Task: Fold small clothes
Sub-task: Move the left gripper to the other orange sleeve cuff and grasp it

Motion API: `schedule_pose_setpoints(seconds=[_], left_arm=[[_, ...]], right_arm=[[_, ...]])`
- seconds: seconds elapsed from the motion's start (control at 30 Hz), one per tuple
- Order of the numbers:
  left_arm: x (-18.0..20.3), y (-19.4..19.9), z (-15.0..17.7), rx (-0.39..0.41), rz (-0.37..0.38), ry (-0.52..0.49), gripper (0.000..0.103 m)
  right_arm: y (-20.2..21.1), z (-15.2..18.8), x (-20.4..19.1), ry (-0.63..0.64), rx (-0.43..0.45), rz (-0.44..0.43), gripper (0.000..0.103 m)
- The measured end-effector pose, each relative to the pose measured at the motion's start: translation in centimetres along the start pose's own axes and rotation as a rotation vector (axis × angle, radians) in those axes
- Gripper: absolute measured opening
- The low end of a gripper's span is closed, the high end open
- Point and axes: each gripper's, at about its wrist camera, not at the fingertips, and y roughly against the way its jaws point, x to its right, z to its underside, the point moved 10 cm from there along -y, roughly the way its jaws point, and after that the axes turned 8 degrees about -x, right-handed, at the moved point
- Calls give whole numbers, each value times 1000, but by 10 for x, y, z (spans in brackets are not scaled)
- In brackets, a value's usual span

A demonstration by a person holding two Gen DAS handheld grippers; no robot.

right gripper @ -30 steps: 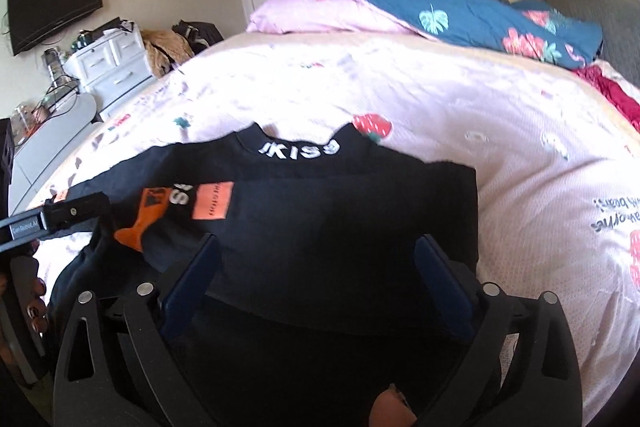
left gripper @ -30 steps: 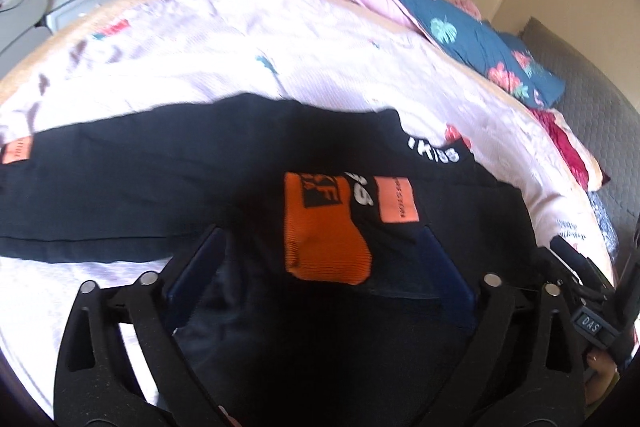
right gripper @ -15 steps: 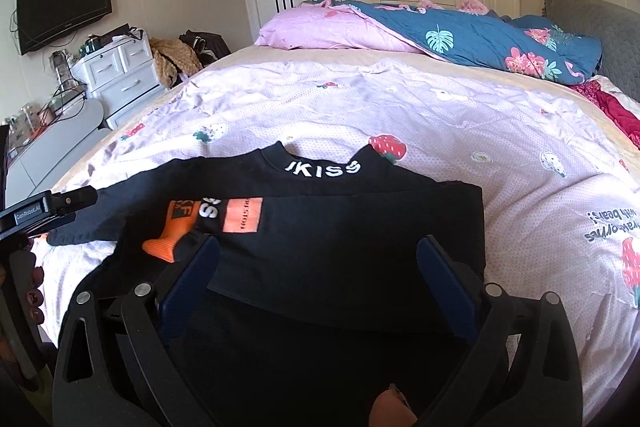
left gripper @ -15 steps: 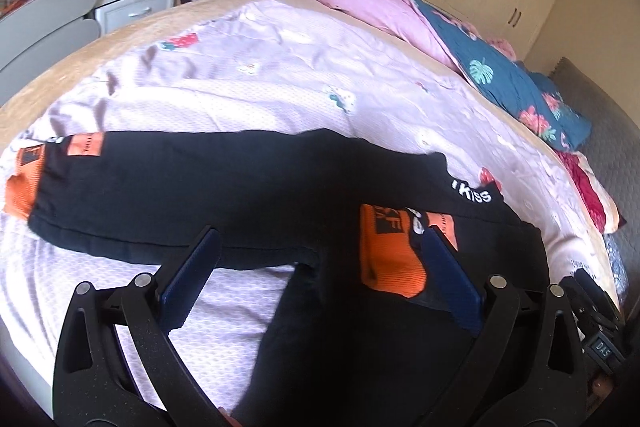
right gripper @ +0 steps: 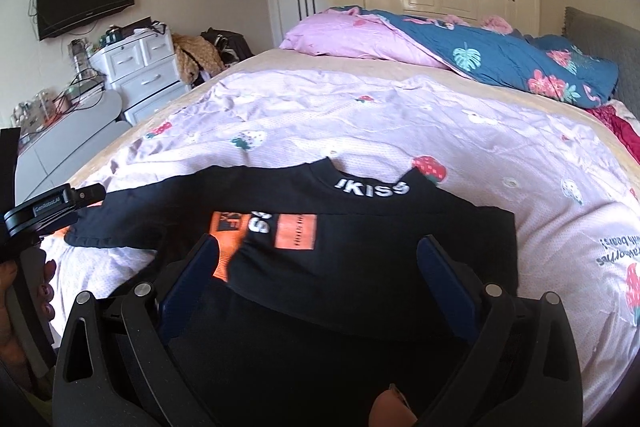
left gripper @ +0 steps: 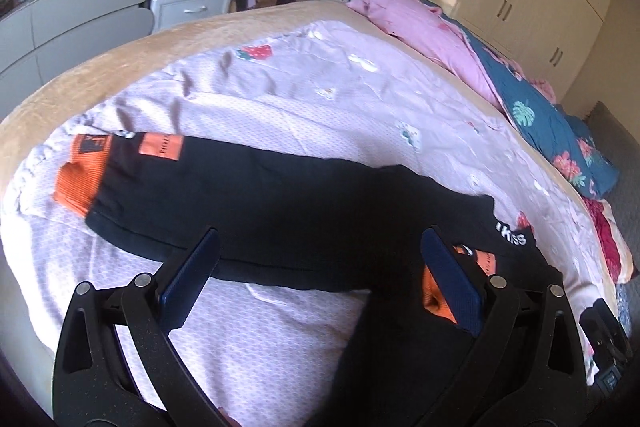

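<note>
A black long-sleeved top with orange cuffs lies flat on the lilac bedsheet. One sleeve stretches out to the left and ends in an orange cuff. The other sleeve is folded across the body, its orange cuff and orange patch lying below the white-lettered collar. My left gripper hovers open over the outstretched sleeve near the shoulder. Over the folded body, the right gripper is open too. Neither holds any cloth.
A pink and blue floral duvet is heaped at the far side of the bed. White drawers and a grey desk stand past the bed's left edge. A hand holding the left gripper's handle shows at the left.
My left gripper has swung left, away from the folded cuff and toward the outstretched sleeve, whose orange cuff now shows in full. The right gripper has drawn back a little.
</note>
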Motion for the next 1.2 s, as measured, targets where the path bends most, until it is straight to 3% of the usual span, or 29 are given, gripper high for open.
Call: schedule_pose_setpoints(seconds=[0.53, 1.2], left_arm=[[-87, 6, -15, 26, -142, 193, 94], [-165, -6, -10, -3, -180, 394, 94]], right_arm=[[-16, -20, -81, 115, -1, -71, 98], [-58, -23, -177, 270, -55, -153, 98]])
